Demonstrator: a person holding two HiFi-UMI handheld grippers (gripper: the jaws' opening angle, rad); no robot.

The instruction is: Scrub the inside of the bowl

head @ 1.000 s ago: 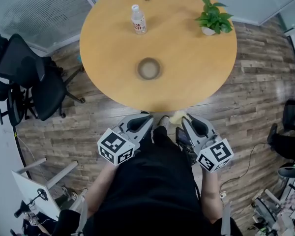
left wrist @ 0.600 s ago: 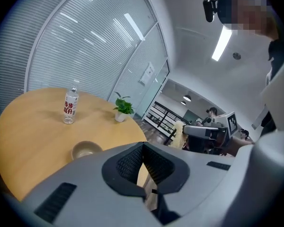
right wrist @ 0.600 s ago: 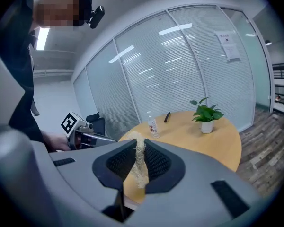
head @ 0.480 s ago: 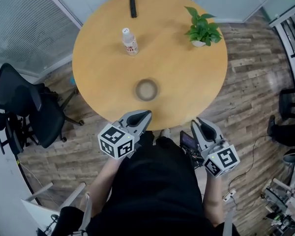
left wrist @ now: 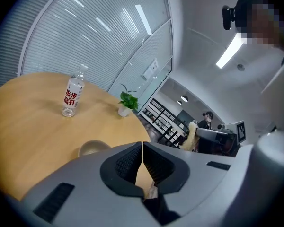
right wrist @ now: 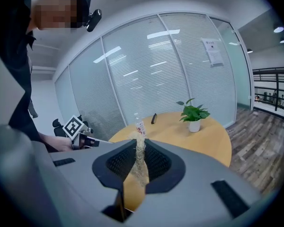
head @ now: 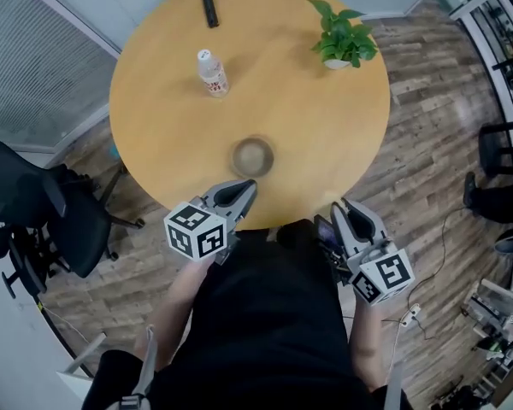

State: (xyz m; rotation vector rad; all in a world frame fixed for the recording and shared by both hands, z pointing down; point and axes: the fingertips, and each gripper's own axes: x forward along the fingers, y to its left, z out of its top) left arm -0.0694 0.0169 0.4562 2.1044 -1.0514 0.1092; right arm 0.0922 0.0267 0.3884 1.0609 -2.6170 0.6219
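Round tan wooden table (head: 325, 135) stands on plank flooring (head: 427, 152). At its near edge, the left gripper (head: 250, 184) is clenched, empty; the right gripper (head: 337, 205) grasps a tan fibrous scrubbing pad (right wrist: 140, 164). A small grey-brown round bowl (head: 253, 155) sits just beyond, with a clear plastic bottle (head: 212, 73) farther.

1 round table (head: 325, 135), and on it: 1 bowl (head: 253, 156), 1 water bottle (head: 212, 73), 1 potted plant (head: 340, 41), 1 black bar-shaped item (head: 209, 3). Grippers: 2, left gripper (head: 250, 186) + right gripper (head: 342, 205). Scrub pad (right wrist: 140, 162): 1.
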